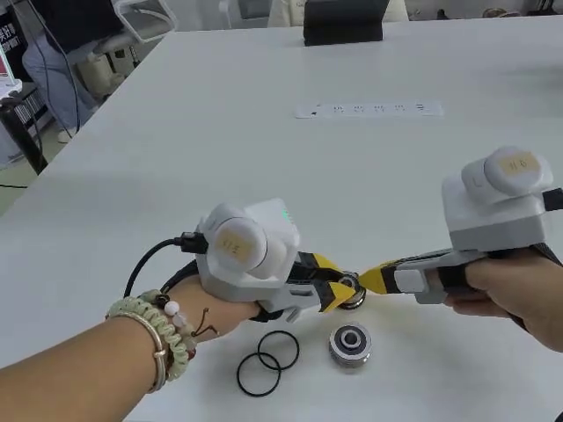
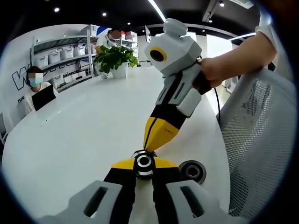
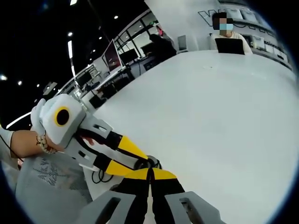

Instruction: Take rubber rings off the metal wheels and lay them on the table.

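Holds 1 metal wheel clamped in L gripper, over surface. Presses R gripper, jaws pinched together, against that wheel's rim; can't tell if ring caught. On surface nearby: 2 loose rubber rings, overlapping, beside 2nd wheel.

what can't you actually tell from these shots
Held wheel, head view: the left gripper and the right gripper cover its rim, so ring on or off is unclear.
Right gripper view: whether the right gripper's fingers pinch rubber is hidden behind their own tips.
Power strip, head view: sockets too small to count.
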The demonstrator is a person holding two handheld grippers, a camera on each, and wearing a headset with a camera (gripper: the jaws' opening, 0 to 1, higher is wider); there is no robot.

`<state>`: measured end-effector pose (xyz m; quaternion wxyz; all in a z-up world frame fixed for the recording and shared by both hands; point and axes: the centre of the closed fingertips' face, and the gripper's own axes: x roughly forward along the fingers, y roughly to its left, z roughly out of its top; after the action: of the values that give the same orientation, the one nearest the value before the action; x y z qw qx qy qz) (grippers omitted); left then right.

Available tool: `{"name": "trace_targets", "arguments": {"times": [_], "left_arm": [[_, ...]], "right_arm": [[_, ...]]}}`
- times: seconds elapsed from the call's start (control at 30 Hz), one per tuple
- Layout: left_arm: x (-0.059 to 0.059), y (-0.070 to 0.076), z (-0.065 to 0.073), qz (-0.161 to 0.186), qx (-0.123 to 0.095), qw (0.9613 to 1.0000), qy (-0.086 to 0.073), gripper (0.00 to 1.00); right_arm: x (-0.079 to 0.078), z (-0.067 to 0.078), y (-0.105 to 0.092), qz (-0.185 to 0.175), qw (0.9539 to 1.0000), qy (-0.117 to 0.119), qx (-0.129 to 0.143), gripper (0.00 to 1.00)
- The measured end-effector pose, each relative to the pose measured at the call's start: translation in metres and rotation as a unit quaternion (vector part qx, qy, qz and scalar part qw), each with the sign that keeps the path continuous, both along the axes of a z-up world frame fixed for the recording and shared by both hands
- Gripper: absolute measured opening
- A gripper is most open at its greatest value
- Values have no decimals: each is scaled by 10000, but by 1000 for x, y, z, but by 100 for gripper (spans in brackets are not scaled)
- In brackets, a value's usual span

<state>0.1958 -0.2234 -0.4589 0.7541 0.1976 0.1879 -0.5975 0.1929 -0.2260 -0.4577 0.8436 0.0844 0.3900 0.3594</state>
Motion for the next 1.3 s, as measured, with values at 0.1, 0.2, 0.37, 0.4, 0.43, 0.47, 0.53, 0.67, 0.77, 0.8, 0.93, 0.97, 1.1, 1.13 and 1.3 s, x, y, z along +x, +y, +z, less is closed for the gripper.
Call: {"name": "trace_targets", "arguments": {"times": [0.1,0.2,0.37,0.4,0.43,0.47,0.53,0.67,0.77,0.8,0.93,0.97,1.1,1.13,1.3], "left_arm": [[0,0,0,12,-11,10000,15,7],[0,0,0,24,-26,10000,37,7],[0,0,0,44,-52,9999,75,7],[1,0,0,49,-59,9999,83,7],[1,0,0,63,-69,9999,96,7],[1,0,0,67,-72,9999,100,7],[1,0,0,73,-72,9999,98,7],[2,0,0,123,-88,9998,111,7],[2,0,0,138,-94,9998,119,7],[2,0,0,146,-92,9998,123,7],[2,0,0,201,-96,9996,146,7],[2,0,0,203,-90,9996,153,7],[2,0,0,211,-54,9996,169,7],[3,0,0,215,-35,9996,174,8],[2,1,0,180,42,9996,197,8]], "right_arm": [[0,1,1,25,10000,-11,17,0],[0,2,2,50,10000,-25,28,0],[0,4,5,98,9999,-46,83,0],[-1,5,6,121,9999,-61,85,0],[-1,5,7,141,9998,-71,78,0],[-2,6,8,182,9998,-91,82,0],[-2,16,17,254,9987,-153,420,0],[0,17,21,297,9988,-352,167,0],[-1,16,21,254,9991,-251,218,0],[0,15,20,238,9992,-240,207,0],[2,10,14,156,9996,-209,85,0],[2,8,13,143,9997,-198,52,0],[2,1,7,113,9997,-160,-138,0],[3,1,6,100,9997,-155,-149,0],[5,1,3,64,9997,-164,-171,0]]}}
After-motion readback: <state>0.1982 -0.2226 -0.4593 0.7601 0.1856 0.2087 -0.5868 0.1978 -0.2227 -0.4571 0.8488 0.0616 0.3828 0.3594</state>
